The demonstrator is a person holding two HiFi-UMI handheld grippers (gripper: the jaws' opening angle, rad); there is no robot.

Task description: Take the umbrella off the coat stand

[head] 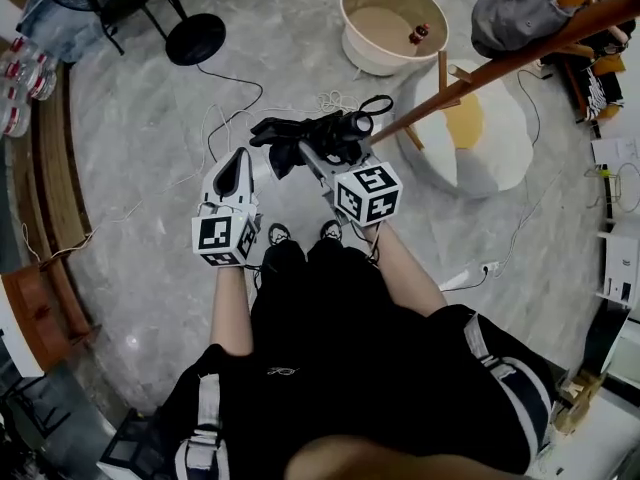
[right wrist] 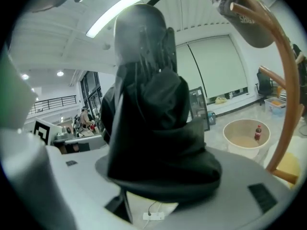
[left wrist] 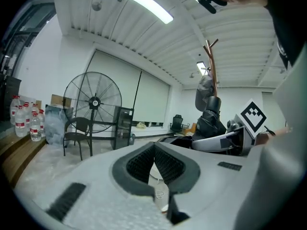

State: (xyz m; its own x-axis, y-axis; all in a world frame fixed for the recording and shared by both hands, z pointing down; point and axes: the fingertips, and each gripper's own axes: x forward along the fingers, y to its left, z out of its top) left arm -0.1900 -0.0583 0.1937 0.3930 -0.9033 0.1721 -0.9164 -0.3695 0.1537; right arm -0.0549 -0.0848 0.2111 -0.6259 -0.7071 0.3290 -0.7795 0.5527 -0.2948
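Overhead, the head view shows the right gripper (head: 325,156) clamped on the folded black umbrella (head: 298,133), jaws held apart by the bundle; the left gripper (left wrist: 154,146) hangs just to its left, jaws together on nothing. Umbrella lies roughly level in front of the person, its far end and strap loop (head: 376,104) near the slanting wooden stand (head: 520,61); whether the loop is clear of the peg (head: 441,73) cannot be told

Step in hand, as judged: drawing the umbrella away from the stand. Done well, the grip should sit firm across the thick middle of the bundle, the lift should run along the peg's line until the loop is seen free, and only then should the umbrella come toward the near side. A sideways tug on a caught loop could tip the stand. Left gripper could steady the loose fabric at the left end

Around: a grey cap (head: 520,13) on the stand at far right; a beige tub (head: 365,58) with a small bottle (head: 418,34) at the far side; a white mound (head: 500,163) at the stand's foot; cables (head: 225,118) on the floor; a fan (left wrist: 93,102) and chair (left wrist: 79,133) far left. Peg and cap lie nearest the umbrella's path
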